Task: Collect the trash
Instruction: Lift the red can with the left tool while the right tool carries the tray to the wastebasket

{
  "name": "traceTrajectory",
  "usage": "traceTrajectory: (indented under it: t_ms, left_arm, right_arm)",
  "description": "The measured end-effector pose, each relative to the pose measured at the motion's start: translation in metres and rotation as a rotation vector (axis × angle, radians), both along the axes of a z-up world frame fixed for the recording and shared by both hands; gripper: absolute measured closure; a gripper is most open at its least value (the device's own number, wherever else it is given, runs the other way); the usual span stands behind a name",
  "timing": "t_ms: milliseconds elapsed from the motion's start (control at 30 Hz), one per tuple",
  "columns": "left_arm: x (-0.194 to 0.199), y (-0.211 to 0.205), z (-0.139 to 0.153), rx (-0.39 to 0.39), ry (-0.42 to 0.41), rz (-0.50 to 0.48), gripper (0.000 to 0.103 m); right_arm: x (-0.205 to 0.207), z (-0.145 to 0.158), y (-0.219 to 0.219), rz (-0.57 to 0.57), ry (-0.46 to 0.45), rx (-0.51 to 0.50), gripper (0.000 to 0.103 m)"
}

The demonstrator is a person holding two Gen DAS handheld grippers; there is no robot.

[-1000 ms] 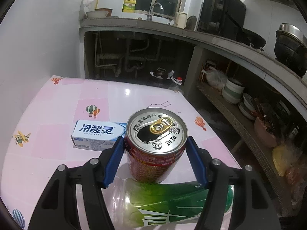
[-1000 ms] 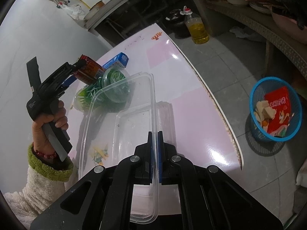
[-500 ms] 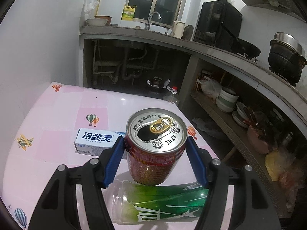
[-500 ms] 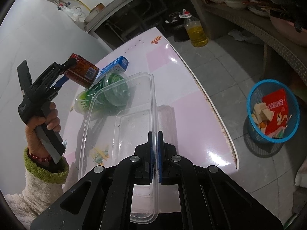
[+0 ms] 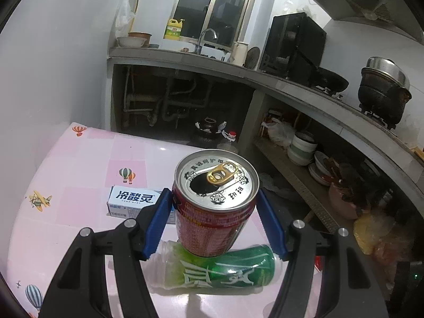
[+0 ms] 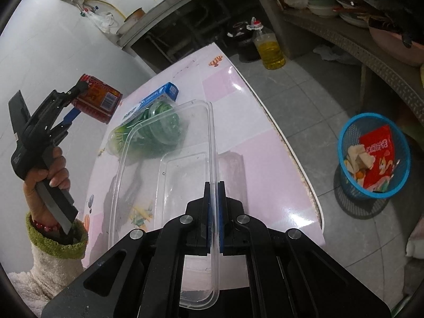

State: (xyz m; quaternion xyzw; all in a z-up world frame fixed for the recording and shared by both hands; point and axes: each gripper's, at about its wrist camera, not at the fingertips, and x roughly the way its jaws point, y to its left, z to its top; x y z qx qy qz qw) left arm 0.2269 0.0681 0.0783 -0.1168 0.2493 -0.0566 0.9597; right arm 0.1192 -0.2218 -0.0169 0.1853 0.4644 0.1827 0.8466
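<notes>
Furthest left, a hand in a green-cuffed sleeve held the left gripper (image 5: 216, 222) up off the table (image 6: 265, 143), its blue pads clamped on the sides of an opened red can (image 5: 216, 206) that hung in the air, clear of everything below. Under it on the pink tabletop lay a crushed green bottle (image 5: 225, 270) on its side, and just beyond that a blue-and-white toothpaste box (image 5: 131, 204), neither of them picked up yet. Moving right, the right gripper (image 6: 214, 206) had its jaws pressed together on the thin rim of a clear plastic container (image 6: 164, 164), which looked empty and sat low over the table, just beside the bottle. Further right, on the tiled floor well apart from the table, stood a blue basket (image 6: 344, 164) already holding a red packet and some pale scraps. Judging by this, the collecting was partly done: a few bits were in the basket, the can was in hand but not yet dropped anywhere, and the bottle, the box and perhaps the container itself remained to be cleared.
</notes>
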Motion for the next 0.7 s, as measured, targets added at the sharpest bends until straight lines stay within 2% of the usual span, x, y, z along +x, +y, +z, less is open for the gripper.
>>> traceTrajectory:
  t_ms: [300, 700]
  left_arm:
    - [-0.014, -0.004, 0.009, -0.014, -0.009, -0.038, 0.04]
    - [-0.022, -0.038, 0.015, -0.027, -0.005, -0.135, 0.04]
  right_arm:
    - [-0.006, 0.005, -0.002, -0.015, -0.011, -0.005, 0.1]
    - [-0.013, 0.01, -0.023, -0.079, -0.029, 0.012, 0.1]
